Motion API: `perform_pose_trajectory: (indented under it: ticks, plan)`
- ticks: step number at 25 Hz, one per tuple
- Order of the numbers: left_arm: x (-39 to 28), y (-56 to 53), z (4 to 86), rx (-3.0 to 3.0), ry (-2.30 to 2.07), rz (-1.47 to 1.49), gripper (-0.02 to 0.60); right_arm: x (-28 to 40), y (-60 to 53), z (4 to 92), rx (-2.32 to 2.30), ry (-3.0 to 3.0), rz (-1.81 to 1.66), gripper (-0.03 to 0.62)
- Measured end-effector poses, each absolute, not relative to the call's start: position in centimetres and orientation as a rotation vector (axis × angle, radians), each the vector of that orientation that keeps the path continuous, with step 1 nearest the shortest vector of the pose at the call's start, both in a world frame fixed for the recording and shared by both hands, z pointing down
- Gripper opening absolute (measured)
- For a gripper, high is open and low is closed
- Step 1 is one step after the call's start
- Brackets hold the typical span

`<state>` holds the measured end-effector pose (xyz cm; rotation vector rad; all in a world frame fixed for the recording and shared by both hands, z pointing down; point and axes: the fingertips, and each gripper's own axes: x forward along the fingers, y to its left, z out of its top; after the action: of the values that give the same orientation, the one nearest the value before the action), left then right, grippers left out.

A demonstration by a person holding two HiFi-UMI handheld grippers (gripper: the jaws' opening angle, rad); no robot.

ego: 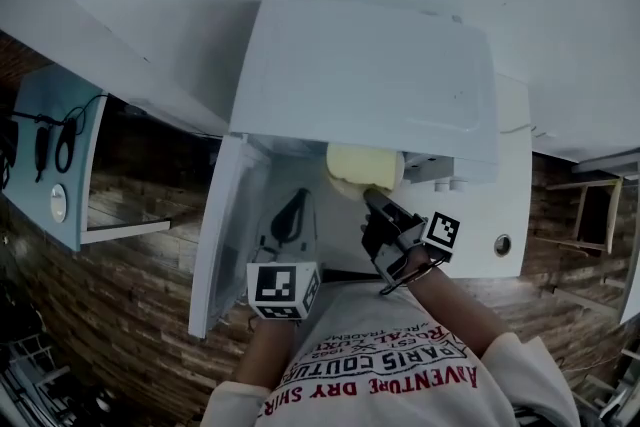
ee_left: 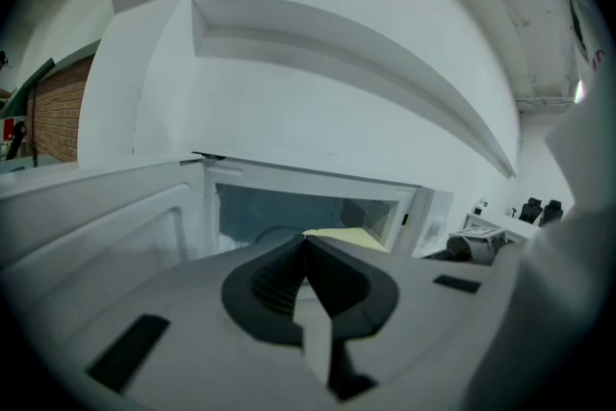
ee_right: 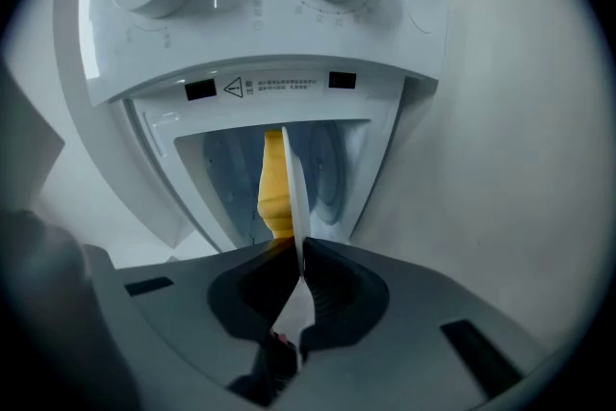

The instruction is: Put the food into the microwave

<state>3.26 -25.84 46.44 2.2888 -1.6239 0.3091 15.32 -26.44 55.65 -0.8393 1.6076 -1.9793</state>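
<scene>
I see a white microwave (ego: 370,75), door (ego: 222,235) open, mid-frame, and brown brick (ego: 120,295) at lower left. My right tool (ee_right: 294,250) is clenched on a plate (ee_right: 295,197) of yellow food (ee_right: 273,188) at the microwave's open front. My left tool (ee_left: 308,244) is clenched on nothing. The shirt (ego: 385,370) reads PARIS COUTURE.

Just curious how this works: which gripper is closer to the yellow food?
Right. The right gripper is shut on the plate carrying the food; the left gripper is apart, shut and empty, to its left.
</scene>
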Motion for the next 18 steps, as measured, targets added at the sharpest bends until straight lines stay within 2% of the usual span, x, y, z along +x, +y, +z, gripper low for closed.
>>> perform_pose_trajectory:
  ticks: [18]
  plan:
    - [2.9,-29.2,48.6,2.370,-1.446,0.376,0.006,11.8,-33.7,59.7,-0.992,1.548,-1.886,0.023]
